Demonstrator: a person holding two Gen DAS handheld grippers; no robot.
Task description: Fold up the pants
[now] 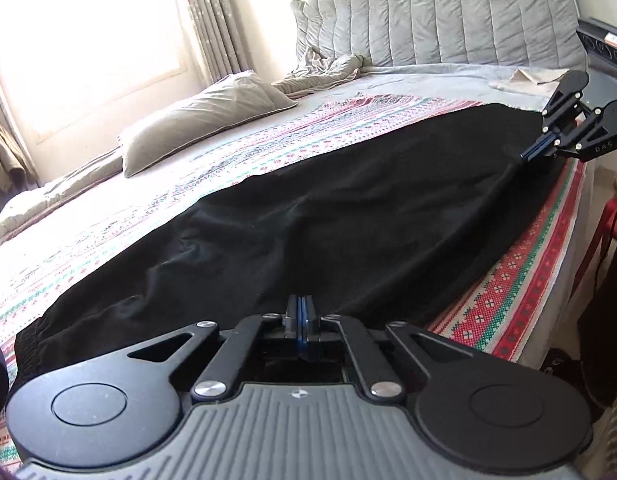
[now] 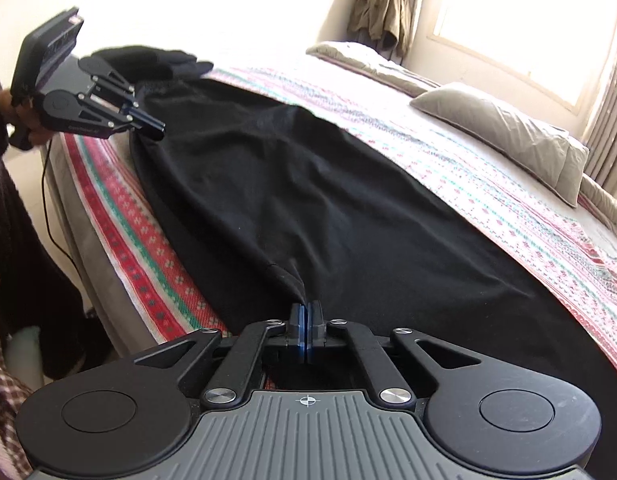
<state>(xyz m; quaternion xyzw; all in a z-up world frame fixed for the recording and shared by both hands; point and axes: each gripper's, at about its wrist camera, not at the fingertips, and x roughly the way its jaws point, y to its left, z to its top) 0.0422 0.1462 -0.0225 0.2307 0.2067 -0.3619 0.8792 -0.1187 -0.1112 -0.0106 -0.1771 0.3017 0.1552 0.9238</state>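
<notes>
Black pants [image 1: 348, 200] lie stretched lengthwise along the near side of the bed, also seen in the right wrist view [image 2: 308, 184]. My left gripper [image 1: 300, 304] is shut on the pants' edge at the waistband end; it shows far left in the right wrist view [image 2: 158, 126]. My right gripper [image 2: 307, 310] is shut on the pants' edge at the opposite end, where the fabric puckers; it shows at the far right in the left wrist view [image 1: 526, 155]. The cloth is taut between them.
A patterned red, green and white blanket [image 1: 188, 168] covers the bed. Grey pillows [image 1: 200, 116] and a padded headboard [image 1: 468, 12] lie beyond. The bed's edge [image 2: 88, 216] drops off beside the pants. A window [image 1: 88, 32] is behind.
</notes>
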